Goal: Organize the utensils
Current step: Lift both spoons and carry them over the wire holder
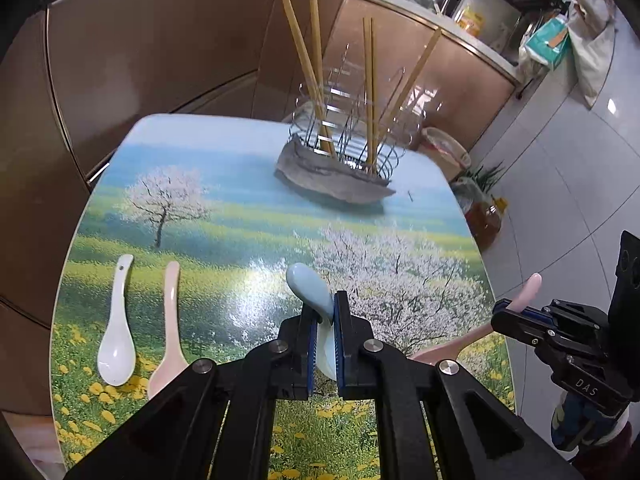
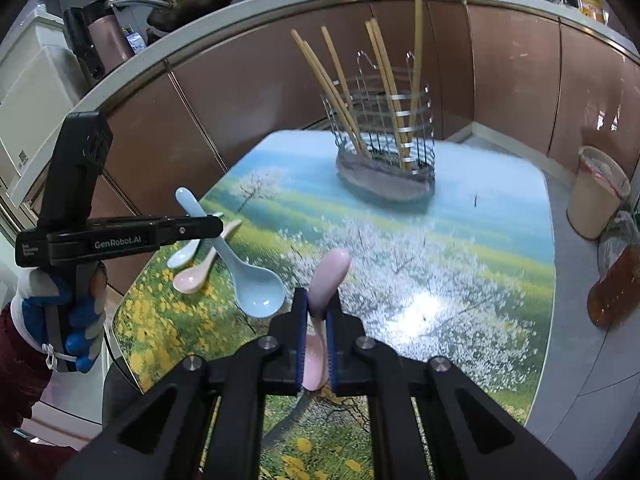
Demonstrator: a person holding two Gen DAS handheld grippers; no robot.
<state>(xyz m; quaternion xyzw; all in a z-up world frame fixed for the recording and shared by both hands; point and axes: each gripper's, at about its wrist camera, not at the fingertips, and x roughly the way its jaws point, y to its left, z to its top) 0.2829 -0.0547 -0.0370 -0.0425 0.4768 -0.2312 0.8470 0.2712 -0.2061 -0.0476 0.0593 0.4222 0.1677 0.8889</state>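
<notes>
My left gripper (image 1: 325, 304) is shut on a light blue ceramic spoon (image 1: 310, 290) and holds it above the table, handle pointing forward; the spoon also shows in the right wrist view (image 2: 248, 280). My right gripper (image 2: 318, 300) is shut on a pink ceramic spoon (image 2: 330, 276), also seen in the left wrist view (image 1: 526, 292). A wire utensil holder (image 1: 344, 160) with several wooden chopsticks (image 1: 304, 60) stands at the far side of the table; it also shows in the right wrist view (image 2: 386, 160). A white spoon (image 1: 117, 344) and a pale pink spoon (image 1: 170, 340) lie on the table at the near left.
The table (image 1: 224, 208) has a glossy landscape print. Brown cabinet doors (image 1: 160, 60) stand behind it. On the floor to the right are a beige bin (image 2: 596, 192) and an amber jar (image 2: 616, 288).
</notes>
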